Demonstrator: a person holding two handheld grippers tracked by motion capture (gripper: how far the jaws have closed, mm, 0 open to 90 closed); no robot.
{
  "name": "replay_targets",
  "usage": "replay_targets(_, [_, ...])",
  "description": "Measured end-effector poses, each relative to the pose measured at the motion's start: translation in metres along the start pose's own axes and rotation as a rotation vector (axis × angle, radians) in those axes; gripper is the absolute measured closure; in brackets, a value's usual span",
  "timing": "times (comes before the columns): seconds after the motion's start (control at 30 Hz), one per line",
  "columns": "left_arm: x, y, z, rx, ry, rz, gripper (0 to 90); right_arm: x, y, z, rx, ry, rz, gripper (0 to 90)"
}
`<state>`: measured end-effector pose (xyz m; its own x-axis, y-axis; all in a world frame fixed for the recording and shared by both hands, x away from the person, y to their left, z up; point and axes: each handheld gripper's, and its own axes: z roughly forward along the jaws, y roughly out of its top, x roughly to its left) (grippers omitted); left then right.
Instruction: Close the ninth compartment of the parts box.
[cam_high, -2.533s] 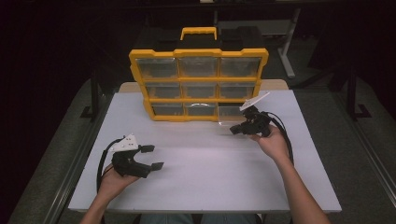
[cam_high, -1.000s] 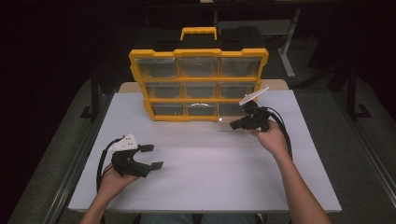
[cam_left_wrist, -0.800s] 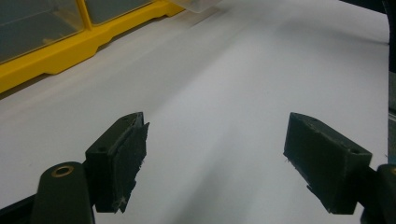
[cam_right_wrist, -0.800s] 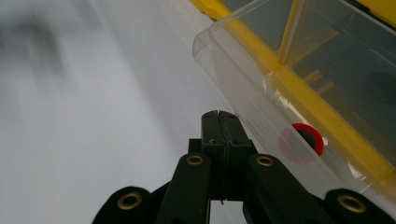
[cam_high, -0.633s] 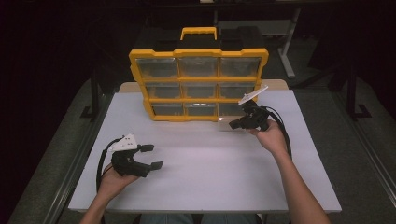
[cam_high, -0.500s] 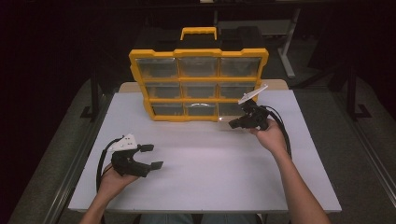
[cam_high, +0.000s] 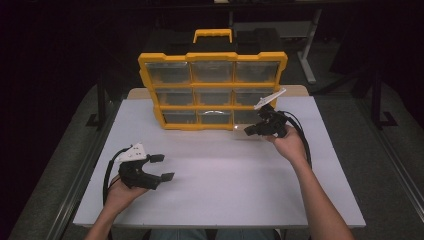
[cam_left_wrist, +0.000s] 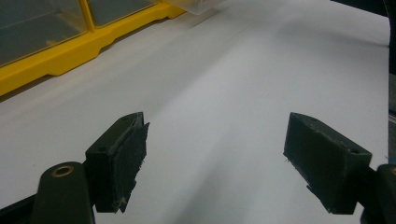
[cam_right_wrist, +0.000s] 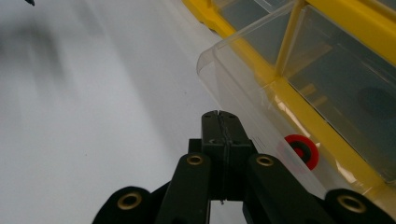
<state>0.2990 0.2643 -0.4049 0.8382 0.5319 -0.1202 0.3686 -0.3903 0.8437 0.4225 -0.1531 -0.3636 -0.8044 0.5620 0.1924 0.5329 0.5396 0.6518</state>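
Clear plastic drawer (cam_right_wrist: 252, 93), pulled out from yellow organizer's (cam_high: 212, 90) bottom-right slot, red wheel (cam_right_wrist: 301, 150) inside

**Bright table, dark surround**

Light falls from above onto the white table (cam_high: 215, 175), while the room beyond the yellow organizer (cam_high: 212, 90) sinks into near black. Soft shadows lie under both grippers. In the right gripper view, the tabletop left of the organizer is blurred, and its clear drawer fronts catch glare.
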Motion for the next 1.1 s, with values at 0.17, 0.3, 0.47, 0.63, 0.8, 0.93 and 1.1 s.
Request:
replay_targets(0.17, [0.0000, 0.0001, 0.0004, 0.005, 0.001, 0.001, 20.9, -0.0007, 0.0000, -0.0014, -0.001, -0.002, 0.002, 88.7])
replay_targets(0.3, [-0.0002, 0.0002, 0.0002, 0.005, 0.001, -0.002, 20.9, -0.0021, 0.0006, -0.0029, -0.005, -0.006, -0.001, 88.7])
replay_targets(0.47, [0.0005, 0.0003, -0.0004, 0.000, 0.004, 0.004, 21.0, -0.0030, 0.0027, -0.0046, -0.009, -0.008, 0.001, 88.7])
replay_targets(0.63, [0.0003, 0.0003, -0.0006, -0.001, 0.004, 0.004, 20.9, -0.0034, 0.0051, -0.0046, -0.008, -0.008, -0.007, 88.8])
replay_targets(0.8, [0.0004, 0.0005, -0.0007, 0.003, 0.004, 0.004, 21.0, -0.0034, 0.0075, -0.0050, -0.006, -0.006, -0.003, 88.8])
replay_targets(0.93, [0.0003, 0.0007, -0.0007, 0.006, 0.003, 0.004, 20.9, -0.0038, 0.0085, -0.0047, -0.005, -0.008, -0.002, 88.8])
replay_targets(1.1, [-0.0001, 0.0005, -0.0012, 0.001, 0.004, 0.009, 21.0, -0.0074, 0.0093, -0.0069, -0.030, 0.026, -0.006, 88.9])
